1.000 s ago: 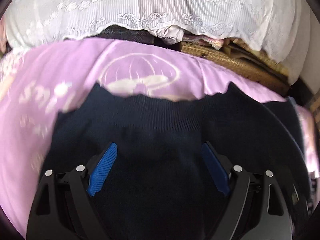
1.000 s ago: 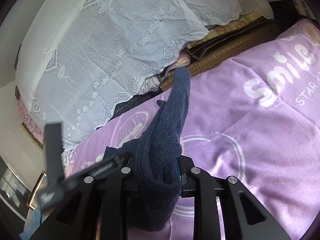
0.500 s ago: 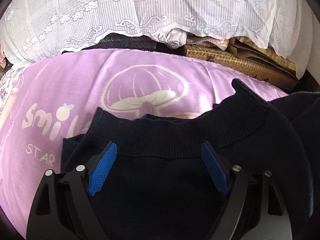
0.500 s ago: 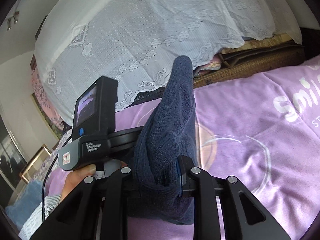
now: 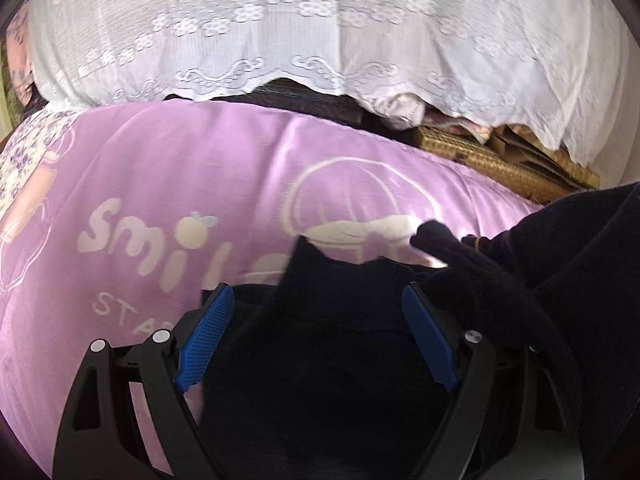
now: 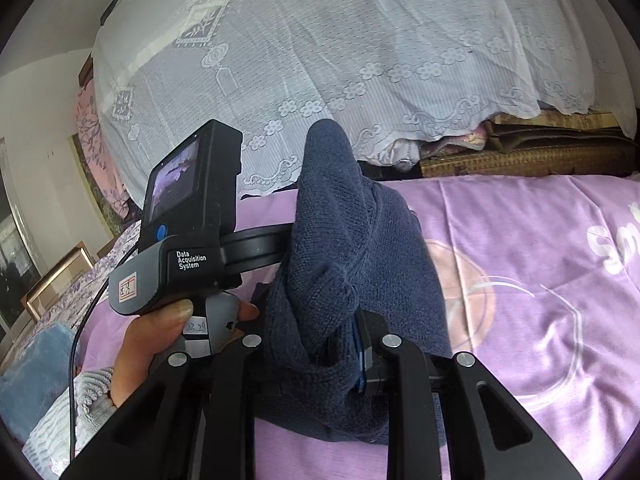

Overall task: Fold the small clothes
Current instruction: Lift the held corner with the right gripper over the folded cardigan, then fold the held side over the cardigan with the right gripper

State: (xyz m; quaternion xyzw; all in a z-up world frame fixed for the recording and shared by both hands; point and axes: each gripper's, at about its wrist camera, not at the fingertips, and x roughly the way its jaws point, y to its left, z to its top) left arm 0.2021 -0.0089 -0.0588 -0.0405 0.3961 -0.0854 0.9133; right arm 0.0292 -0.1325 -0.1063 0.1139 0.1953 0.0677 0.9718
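Note:
A dark navy knitted garment (image 5: 328, 360) lies on a purple printed sheet (image 5: 180, 168). My left gripper (image 5: 316, 340) is open, its blue pads (image 5: 206, 336) spread wide over the garment's ribbed edge. In the right wrist view my right gripper (image 6: 316, 344) is shut on a bunched fold of the same navy knit (image 6: 340, 248), which stands up above the jaws. The lifted fold also shows at the right of the left wrist view (image 5: 480, 276).
White lace cloth (image 5: 320, 28) covers a pile behind the sheet, with woven mats (image 5: 500, 160) under it. In the right wrist view the left device (image 6: 188, 232) and the hand holding it (image 6: 160, 328) are at the left. A blue cushion (image 6: 32, 380) lies at far left.
The left gripper has swung left and back, so less of the garment lies ahead of it. The right gripper has carried the bunched knit leftward, toward the left device.

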